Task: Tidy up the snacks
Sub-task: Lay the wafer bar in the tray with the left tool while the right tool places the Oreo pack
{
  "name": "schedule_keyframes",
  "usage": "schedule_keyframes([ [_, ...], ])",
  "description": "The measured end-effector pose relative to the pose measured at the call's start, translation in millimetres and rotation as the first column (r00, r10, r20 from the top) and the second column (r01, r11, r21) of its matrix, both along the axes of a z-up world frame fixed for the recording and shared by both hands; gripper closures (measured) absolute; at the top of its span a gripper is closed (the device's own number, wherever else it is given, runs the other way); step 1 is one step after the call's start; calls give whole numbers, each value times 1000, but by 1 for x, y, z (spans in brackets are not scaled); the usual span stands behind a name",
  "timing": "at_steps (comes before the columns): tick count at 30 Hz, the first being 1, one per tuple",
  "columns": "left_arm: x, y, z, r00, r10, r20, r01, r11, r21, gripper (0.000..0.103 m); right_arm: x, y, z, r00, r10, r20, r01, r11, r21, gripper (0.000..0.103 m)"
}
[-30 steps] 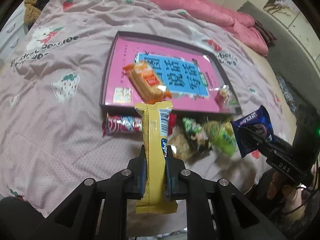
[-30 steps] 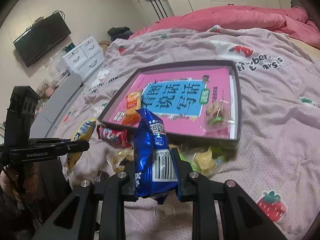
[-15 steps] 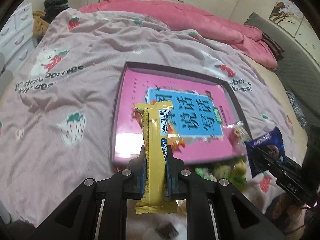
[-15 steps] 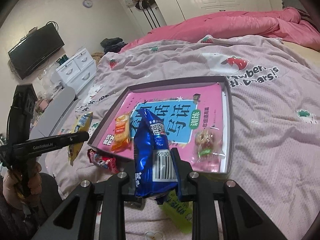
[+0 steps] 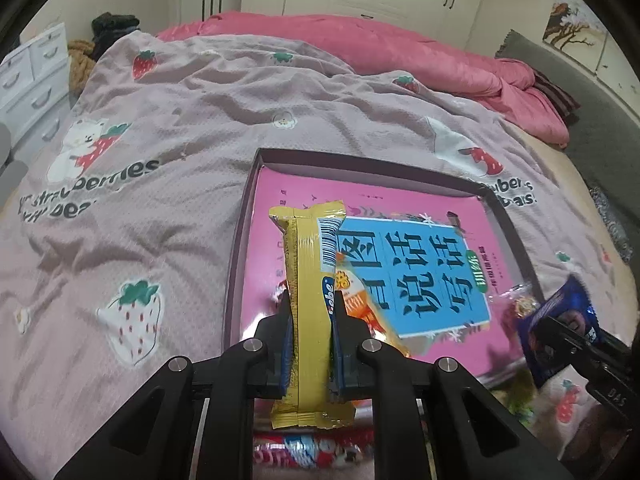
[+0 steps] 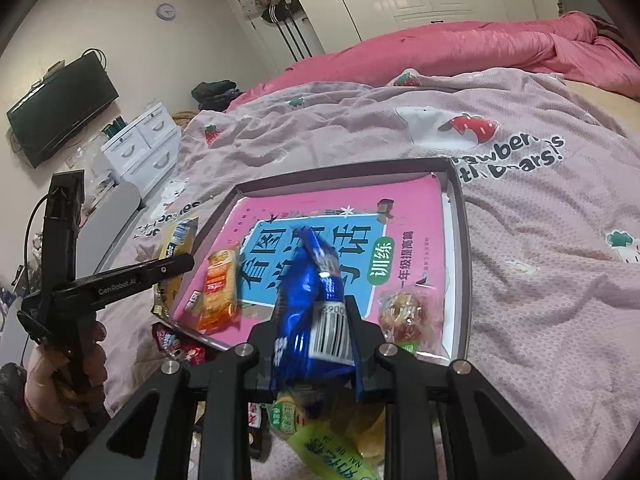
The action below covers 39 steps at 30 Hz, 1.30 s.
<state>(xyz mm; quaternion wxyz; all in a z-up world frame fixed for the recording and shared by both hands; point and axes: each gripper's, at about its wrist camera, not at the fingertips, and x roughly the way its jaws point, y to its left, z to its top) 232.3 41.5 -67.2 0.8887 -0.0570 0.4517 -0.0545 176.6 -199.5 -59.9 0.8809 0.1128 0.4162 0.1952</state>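
Left gripper (image 5: 310,336): fingers clamped on a yellow wafer bar (image 5: 308,300), upright at centre of the left wrist view, its top over the tray's near-left part.
Right gripper (image 6: 316,340): fingers pinched on a blue snack packet (image 6: 310,304), at lower centre of the right wrist view, over the tray's near edge.
Tray (image 6: 464,264): shallow, dark-rimmed, lying on the bed with a pink and blue book (image 5: 424,264) as its floor.
Already in tray: orange cracker pack (image 6: 218,288) at the left, clear candy bag (image 6: 408,312) at the right near corner.
Open room: the middle and far half of the book lie bare; the far rim and right rim stand free of snacks.
Outside the near rim: red packet (image 6: 180,346) just off the left corner, green packets (image 6: 320,440) heaped under the right gripper.
Bed (image 5: 140,208): pink strawberry cover, wide and bare to the left of the tray; rumpled pink quilt (image 5: 380,52) along the upper frame.
Against a second earlier: both grippers have come forward, the loose heap has slid to the bottom frame edge, the tray now fills the centre, and both grips are unchanged.
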Motion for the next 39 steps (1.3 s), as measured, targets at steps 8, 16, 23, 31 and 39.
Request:
schedule_keyframes([
  [8,5,-8,-16,1000,-18,-25,19,1000,25,87,9,-1,-12,1000,-15,-26,14,1000,-10,77],
  [16,2,-10,-17,999,-34,-25,35,999,25,85,10,-7,-17,998,-50,-23,49,998,-43,76],
  [23,2,-10,-17,999,-39,-28,40,999,21,85,12,-9,-16,998,-70,-6,69,995,-75,76],
  [31,-3,-14,-17,998,-62,-28,63,998,22,84,15,-9,-17,997,-78,-1,78,992,-104,76],
  [39,-3,-13,-16,997,-66,-40,67,998,17,82,14,-16,-15,995,-97,-3,97,992,-84,75],
])
